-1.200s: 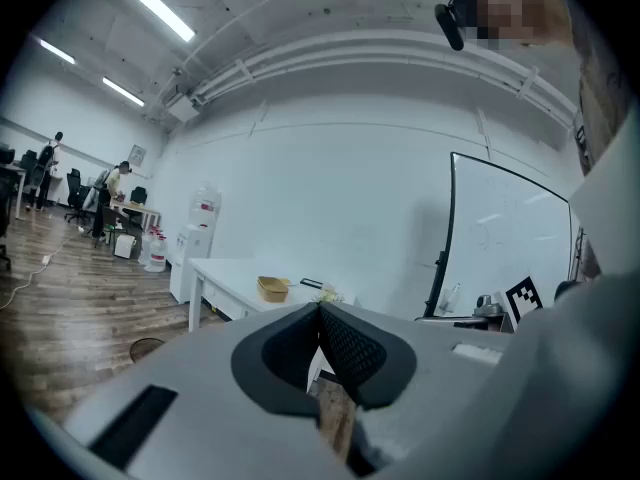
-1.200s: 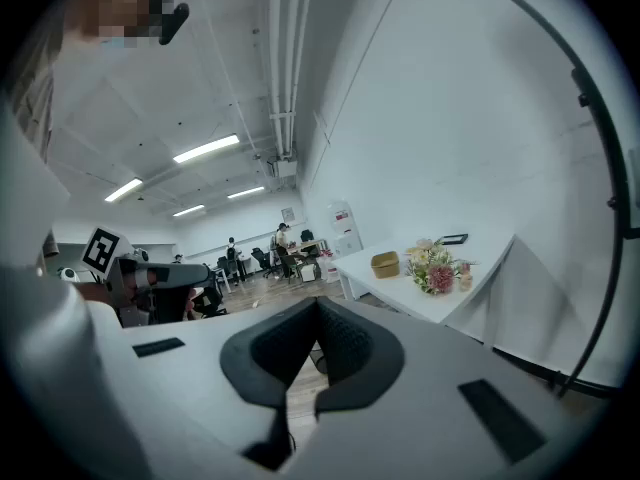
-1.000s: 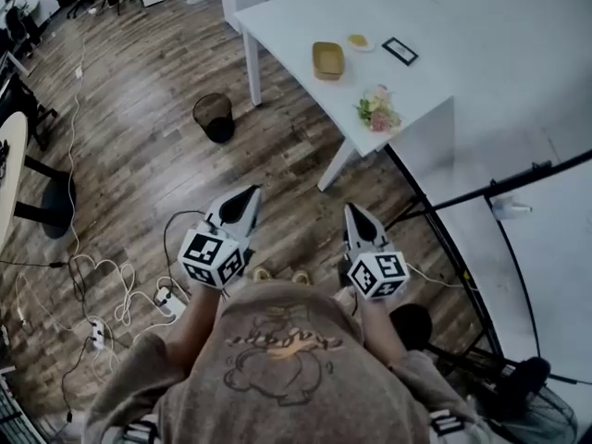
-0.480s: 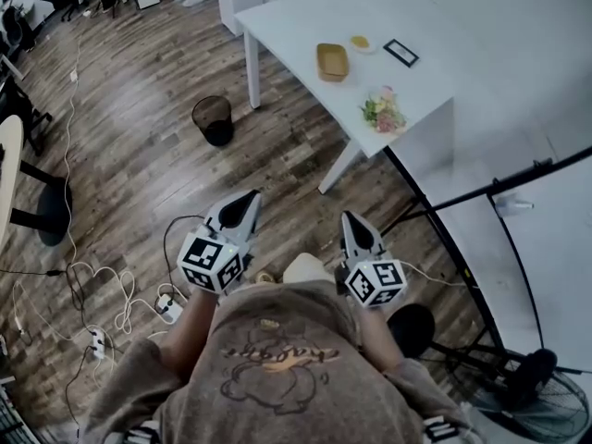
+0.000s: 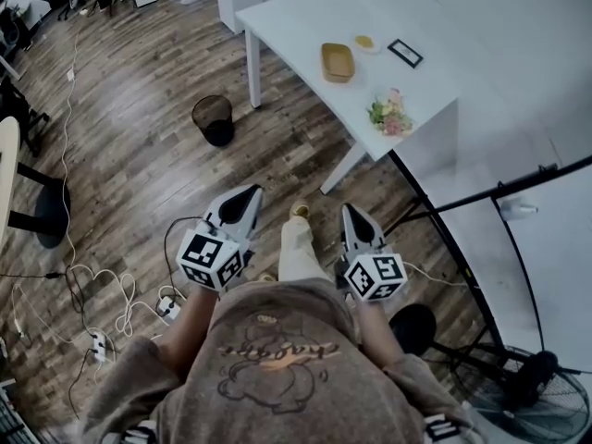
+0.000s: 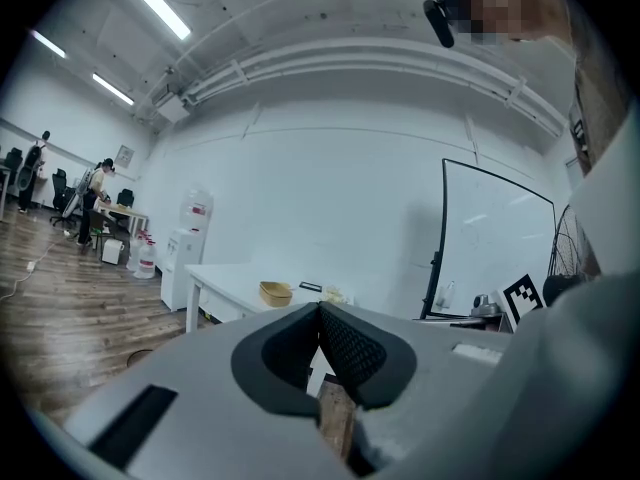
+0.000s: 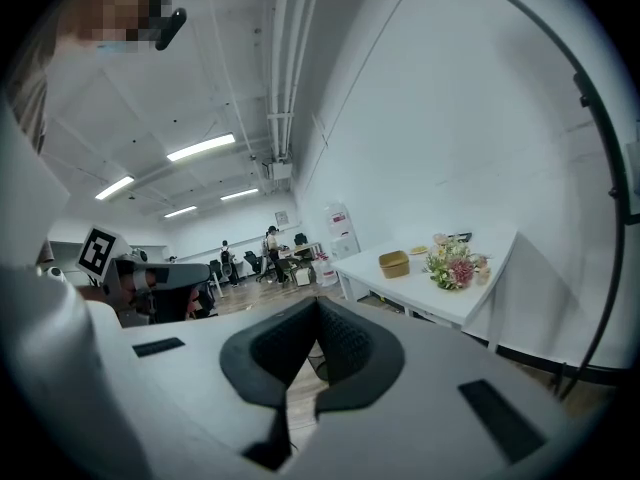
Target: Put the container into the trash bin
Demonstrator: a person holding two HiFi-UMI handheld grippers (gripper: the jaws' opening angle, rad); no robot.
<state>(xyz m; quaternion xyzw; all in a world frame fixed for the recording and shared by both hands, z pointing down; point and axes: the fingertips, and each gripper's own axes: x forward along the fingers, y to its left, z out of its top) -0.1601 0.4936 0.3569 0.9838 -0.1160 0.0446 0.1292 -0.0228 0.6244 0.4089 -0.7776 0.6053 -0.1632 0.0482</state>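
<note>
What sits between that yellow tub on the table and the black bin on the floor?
Nothing loose. In the head view, only the white table, its table leg and plain wooden floor separate the container from the trash bin.

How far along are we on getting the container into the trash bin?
Nothing done yet: the container sits on the table, the trash bin stands apart on the floor. In hand: nothing; left claw and right claw are shut and empty, short of the table. Left: reach the container, grip it, carry it to the bin, drop it in.
</note>
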